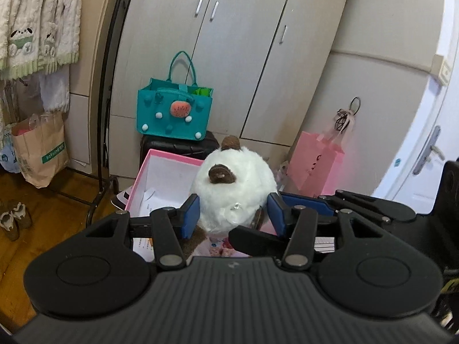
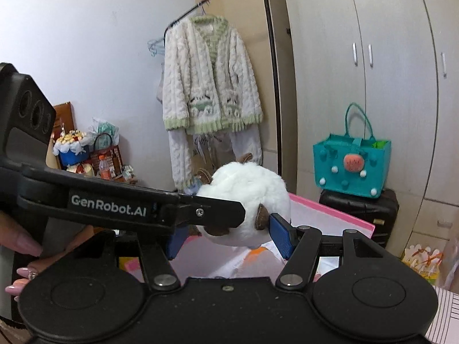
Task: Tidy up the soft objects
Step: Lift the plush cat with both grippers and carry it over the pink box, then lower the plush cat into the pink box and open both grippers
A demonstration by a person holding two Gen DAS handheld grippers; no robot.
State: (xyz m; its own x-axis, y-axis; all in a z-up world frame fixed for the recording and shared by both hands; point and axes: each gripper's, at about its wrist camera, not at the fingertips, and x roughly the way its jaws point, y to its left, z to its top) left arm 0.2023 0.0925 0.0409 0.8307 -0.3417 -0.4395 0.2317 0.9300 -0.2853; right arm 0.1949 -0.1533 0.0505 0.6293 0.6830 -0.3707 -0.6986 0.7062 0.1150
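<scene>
- The left gripper (image 1: 233, 215) held the white plush (image 1: 235, 189), its blue pads pressed into the fur on both sides.
- The right gripper (image 2: 226, 236) also closed on the plush (image 2: 246, 200) (one pad touched its right flank; the other pad was partly hidden behind the left gripper's finger).
- The plush hung above the open pink box (image 1: 160, 183), near its right side.
- A teal bag (image 1: 175, 109) sat on a black case (image 1: 178, 146) behind the box.
- A cardigan (image 2: 209, 83) hung on a rack.
</scene>
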